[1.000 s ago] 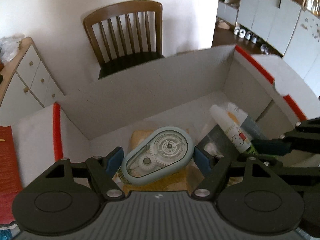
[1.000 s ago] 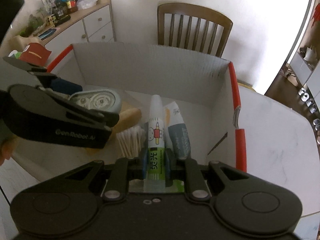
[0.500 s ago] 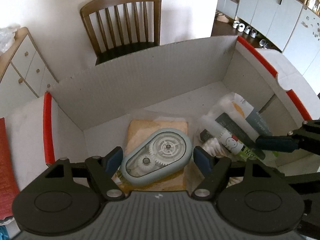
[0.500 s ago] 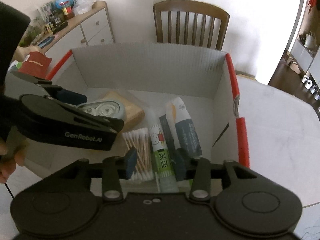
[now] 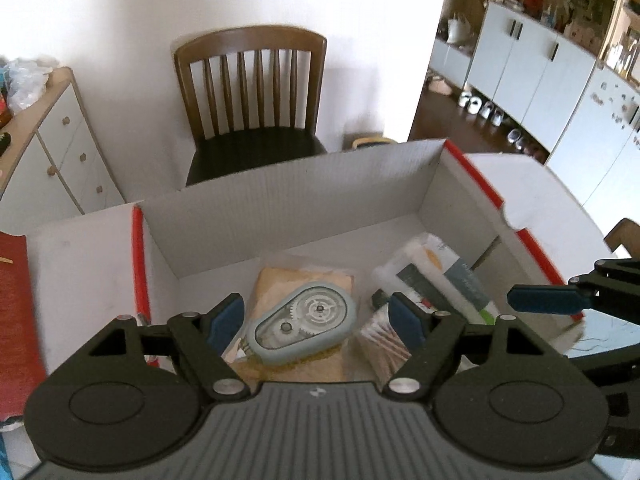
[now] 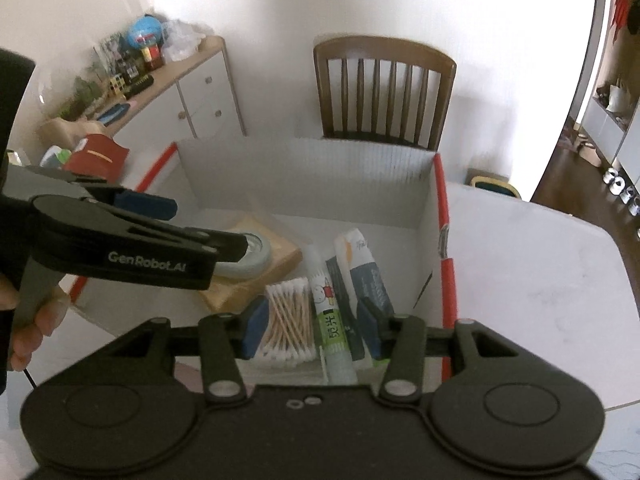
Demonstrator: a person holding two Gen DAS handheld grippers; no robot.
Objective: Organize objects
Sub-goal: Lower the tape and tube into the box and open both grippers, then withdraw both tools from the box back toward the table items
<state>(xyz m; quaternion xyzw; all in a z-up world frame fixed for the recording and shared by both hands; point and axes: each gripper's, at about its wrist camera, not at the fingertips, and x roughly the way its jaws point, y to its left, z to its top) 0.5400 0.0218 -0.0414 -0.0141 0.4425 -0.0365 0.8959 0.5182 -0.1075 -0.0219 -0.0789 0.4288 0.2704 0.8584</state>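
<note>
A white cardboard box (image 5: 280, 200) with red edges holds the objects; it also shows in the right wrist view (image 6: 304, 168). A pale blue correction tape dispenser (image 5: 302, 328) lies on a tan pad (image 5: 304, 280). A glue stick (image 6: 330, 320), a cotton swab pack (image 6: 288, 320) and a grey-white tube (image 6: 368, 272) lie at the box's right side. My left gripper (image 5: 316, 320) is open above the dispenser, holding nothing. My right gripper (image 6: 314, 330) is open above the glue stick and swabs.
A brown wooden chair (image 5: 250, 100) stands behind the box. A white drawer cabinet (image 6: 192, 100) with clutter on top is at the left. A red item (image 5: 16, 312) lies left of the box. The white table (image 6: 528, 264) extends to the right.
My right gripper opened and let go of the glue stick, which now lies in the box. Both grippers rose and pulled back from the box.
</note>
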